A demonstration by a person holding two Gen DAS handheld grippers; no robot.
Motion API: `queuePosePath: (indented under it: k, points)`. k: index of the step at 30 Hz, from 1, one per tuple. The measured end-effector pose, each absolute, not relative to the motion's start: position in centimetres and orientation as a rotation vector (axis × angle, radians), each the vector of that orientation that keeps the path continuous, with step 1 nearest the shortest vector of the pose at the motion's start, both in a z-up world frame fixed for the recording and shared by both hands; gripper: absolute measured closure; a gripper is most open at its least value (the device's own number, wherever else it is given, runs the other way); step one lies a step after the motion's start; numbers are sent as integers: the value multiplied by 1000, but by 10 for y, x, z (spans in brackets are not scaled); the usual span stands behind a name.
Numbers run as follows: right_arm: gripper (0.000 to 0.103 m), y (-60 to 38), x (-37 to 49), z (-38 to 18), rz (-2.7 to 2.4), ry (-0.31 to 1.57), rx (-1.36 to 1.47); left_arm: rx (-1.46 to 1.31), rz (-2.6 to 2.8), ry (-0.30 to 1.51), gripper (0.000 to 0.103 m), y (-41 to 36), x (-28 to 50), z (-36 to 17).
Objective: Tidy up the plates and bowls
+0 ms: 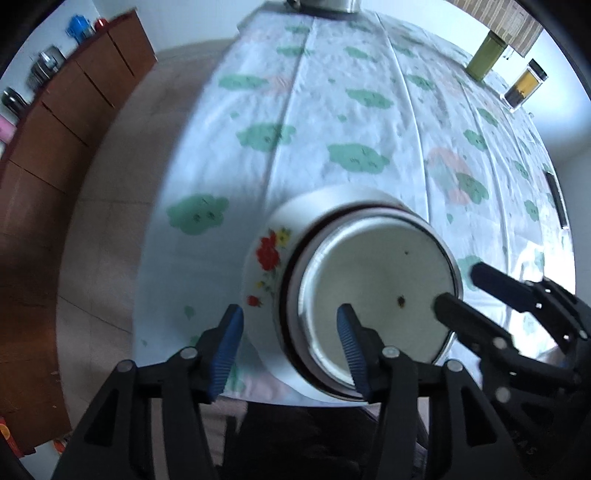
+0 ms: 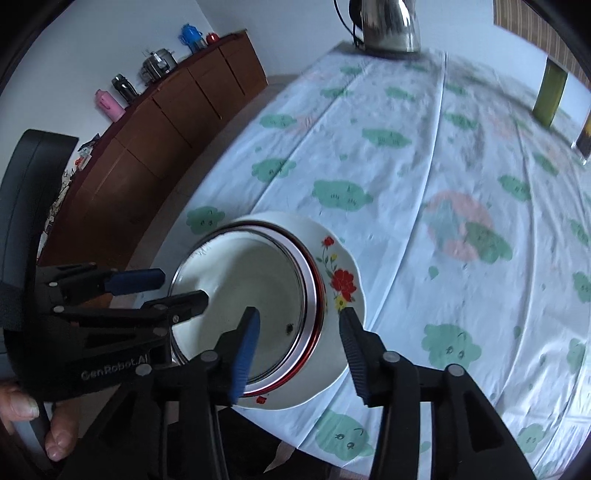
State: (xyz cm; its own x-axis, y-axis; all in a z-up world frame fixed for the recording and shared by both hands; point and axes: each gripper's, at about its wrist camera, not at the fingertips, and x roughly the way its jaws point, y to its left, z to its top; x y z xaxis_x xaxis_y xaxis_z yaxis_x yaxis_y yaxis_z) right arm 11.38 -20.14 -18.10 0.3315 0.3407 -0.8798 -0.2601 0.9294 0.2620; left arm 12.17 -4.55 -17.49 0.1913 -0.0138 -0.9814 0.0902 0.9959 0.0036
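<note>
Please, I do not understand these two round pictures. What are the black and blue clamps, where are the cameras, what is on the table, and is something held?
There is no robot here. A person holds one hand-held clamp in each hand, and each carries a wide-angle camera looking along its fingers. One picture comes from the left gripper, the other from the right gripper. On the table with a cloud-print tablecloth sits a flowered plate with a white bowl resting in it. Both grippers are open, each astride the dishes' rim, gripping nothing. At the far end are a metal kettle and a green container.
</note>
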Motion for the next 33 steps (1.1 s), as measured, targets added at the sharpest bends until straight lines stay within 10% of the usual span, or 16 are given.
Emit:
queuePosePath:
  k: [16, 33]
  points:
    - [35, -257, 42, -86, 123, 609, -9, 94, -130, 927, 28, -72, 84, -84]
    - [35, -286, 2, -66, 59, 521, 20, 125, -163, 764, 12, -98, 52, -53]
